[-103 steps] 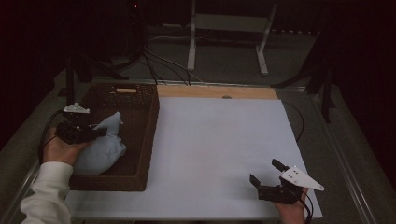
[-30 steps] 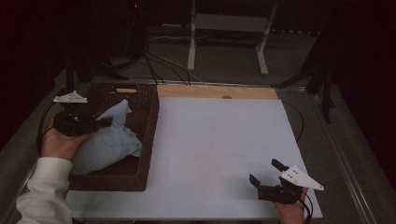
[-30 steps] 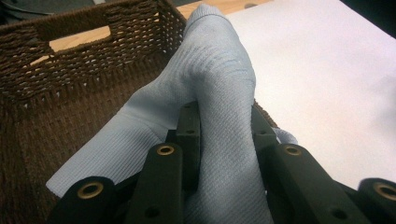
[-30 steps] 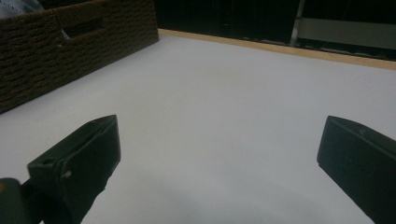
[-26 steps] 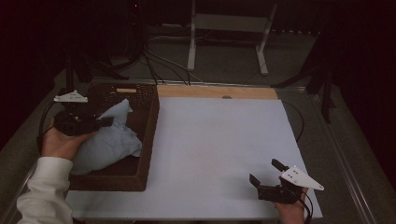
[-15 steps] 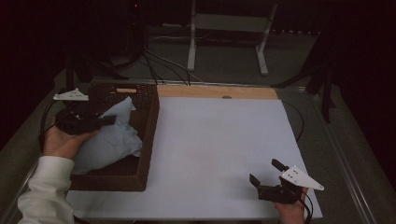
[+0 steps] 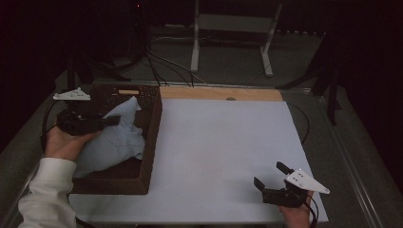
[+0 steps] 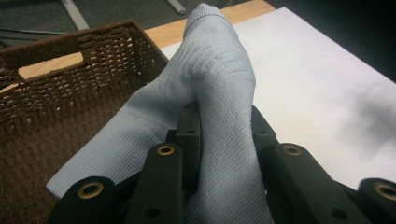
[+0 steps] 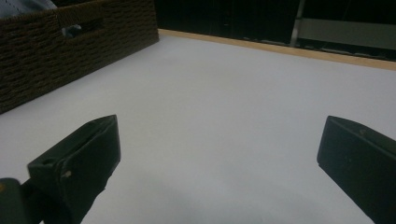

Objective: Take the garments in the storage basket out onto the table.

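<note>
While clamped, sock (image 8: pixel 219 88) sits between left tongs (image 8: pixel 224 126) | above basket (image 8: pixel 70 84)

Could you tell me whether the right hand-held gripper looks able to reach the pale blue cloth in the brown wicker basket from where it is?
Probably not directly: the right hand-held gripper sits open across the white sheet, and the basket wall shields the cloth.

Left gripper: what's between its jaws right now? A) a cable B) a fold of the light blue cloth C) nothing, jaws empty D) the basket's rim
B: the left gripper is clamped on a fold of the light blue cloth, lifted over the wicker basket.
</note>
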The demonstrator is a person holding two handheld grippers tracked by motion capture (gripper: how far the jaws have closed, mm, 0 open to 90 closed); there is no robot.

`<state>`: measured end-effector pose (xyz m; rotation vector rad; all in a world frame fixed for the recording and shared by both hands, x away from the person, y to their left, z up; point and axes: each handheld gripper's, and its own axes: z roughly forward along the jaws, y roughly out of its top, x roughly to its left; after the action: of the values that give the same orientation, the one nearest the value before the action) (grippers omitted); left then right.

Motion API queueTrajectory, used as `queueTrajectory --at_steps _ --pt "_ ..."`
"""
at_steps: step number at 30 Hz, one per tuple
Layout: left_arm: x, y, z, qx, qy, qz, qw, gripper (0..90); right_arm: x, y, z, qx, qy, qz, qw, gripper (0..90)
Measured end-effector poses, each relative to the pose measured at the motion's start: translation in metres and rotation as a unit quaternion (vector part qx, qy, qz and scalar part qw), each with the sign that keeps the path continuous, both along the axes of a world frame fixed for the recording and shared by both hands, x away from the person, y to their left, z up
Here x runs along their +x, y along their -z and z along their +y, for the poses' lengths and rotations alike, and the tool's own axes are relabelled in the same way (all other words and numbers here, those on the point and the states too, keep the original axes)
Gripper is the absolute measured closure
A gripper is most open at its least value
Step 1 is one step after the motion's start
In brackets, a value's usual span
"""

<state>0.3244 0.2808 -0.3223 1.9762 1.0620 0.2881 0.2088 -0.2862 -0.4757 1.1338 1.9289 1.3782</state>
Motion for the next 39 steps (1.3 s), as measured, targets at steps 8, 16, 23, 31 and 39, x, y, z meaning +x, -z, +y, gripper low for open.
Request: queueTrajectory --at_steps 8,16,23,31,39 --pt "0.001 -0.002 -0.004 -0.016 0.010 -0.003 0.9998 74.0 0.000 0.000 0.000 0.000 0.000 0.000 1.0000 0.0" --pt "0.002 -0.002 -0.008 -0.036 0.019 -0.004 0.9991 74.0 0.000 0.000 0.001 -0.001 -0.001 0.000 1.0000 0.0" --pt "0.004 -0.003 -0.015 -0.053 0.032 -0.006 0.9981 74.1 0.000 0.000 0.001 0.000 -0.002 0.001 1.0000 0.0" --pt "0.005 -0.007 -0.023 -0.075 0.047 -0.011 0.9961 74.2 0.001 0.000 0.001 0.000 -0.003 0.001 1.0000 0.0" --pt "0.007 -0.009 -0.031 -0.087 0.059 -0.013 0.9944 74.2 0.001 0.000 0.000 0.000 -0.003 0.001 1.0000 0.0"
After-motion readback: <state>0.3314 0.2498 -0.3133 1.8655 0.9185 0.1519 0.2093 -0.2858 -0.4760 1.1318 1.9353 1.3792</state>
